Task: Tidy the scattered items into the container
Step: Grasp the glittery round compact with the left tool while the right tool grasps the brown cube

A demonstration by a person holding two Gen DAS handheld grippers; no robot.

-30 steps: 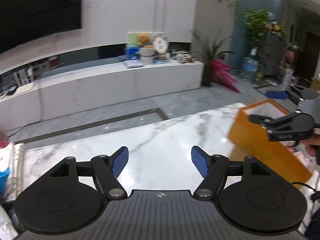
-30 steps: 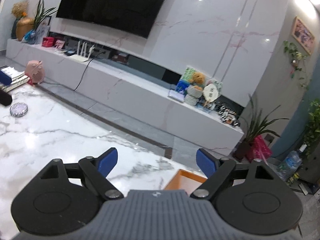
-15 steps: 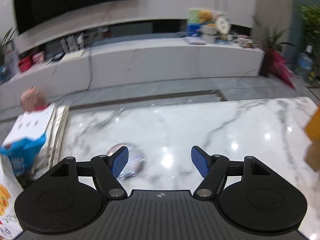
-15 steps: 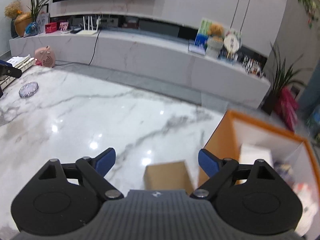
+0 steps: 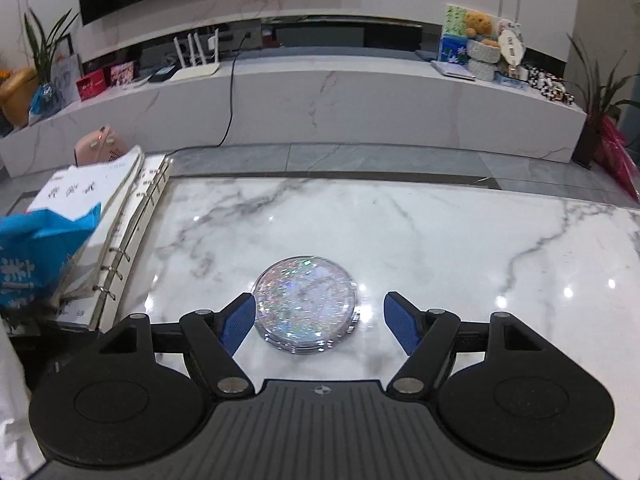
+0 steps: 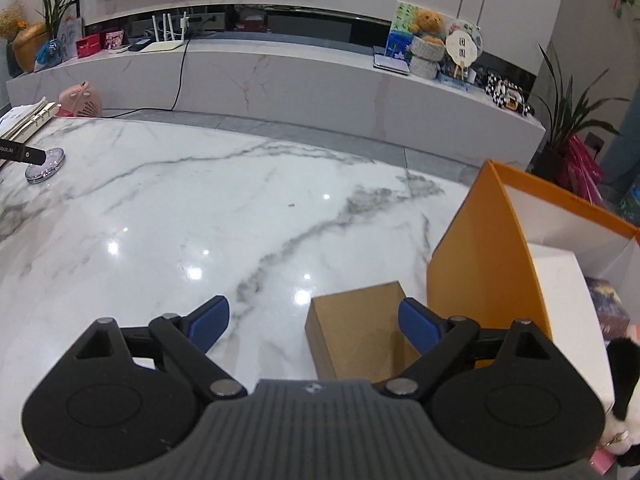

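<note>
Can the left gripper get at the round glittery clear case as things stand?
Probably yes. The left gripper is open, the round glittery clear case lies between its fingers on the bare marble tabletop, nothing in the way.

Left gripper [image 5: 319,322] now lowered around round glittery clear disc [image 5: 305,307]; right gripper [image 6: 314,325], jaws just widened, dropped over brown cardboard box [image 6: 357,334].
</note>
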